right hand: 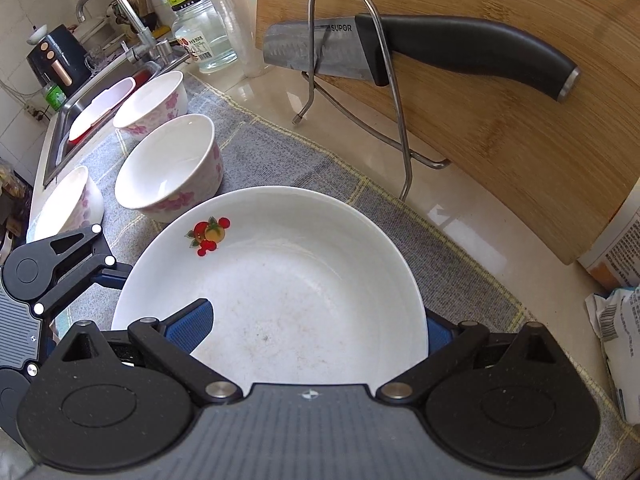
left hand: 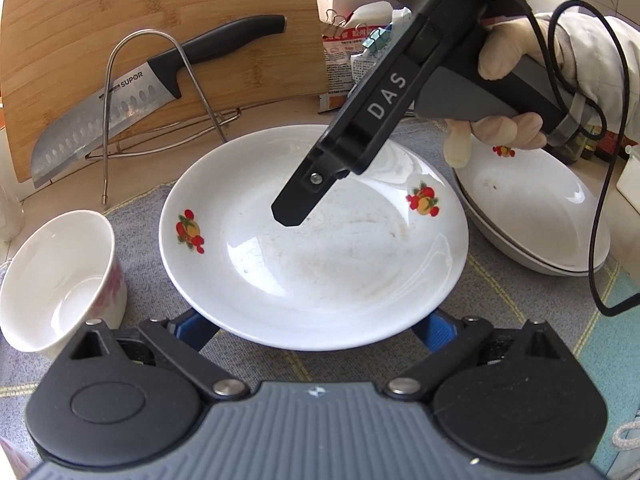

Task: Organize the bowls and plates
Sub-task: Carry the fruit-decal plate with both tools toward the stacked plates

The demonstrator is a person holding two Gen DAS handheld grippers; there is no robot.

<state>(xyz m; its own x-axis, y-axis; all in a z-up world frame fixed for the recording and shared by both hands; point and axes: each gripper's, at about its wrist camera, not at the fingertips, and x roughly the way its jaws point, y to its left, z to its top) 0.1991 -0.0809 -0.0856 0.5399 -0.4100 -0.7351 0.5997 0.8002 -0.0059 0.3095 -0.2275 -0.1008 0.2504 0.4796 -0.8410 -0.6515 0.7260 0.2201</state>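
Straddling a glossy white round plate point(right hand: 280, 280) on the woven grey mat point(right hand: 280, 152): right gripper point(right hand: 316, 328), fingers wide, gripping nothing. Left gripper point(left hand: 316, 330) likewise spread at the rim. Three floral ceramic bowls point(right hand: 172, 168) alongside; two stacked plates point(left hand: 536, 220) beyond.

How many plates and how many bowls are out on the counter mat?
Plates: 3, the centre plate and a stack of two to its right.
Bowls: 3, the nearest bowl, one behind, one in front.
Total: 6

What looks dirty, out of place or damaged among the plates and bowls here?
The plate between the right gripper's open fingers carries faint brownish smears and specks inside. The stacked plates at right show similar spots. Nothing looks chipped, cracked or spilled.
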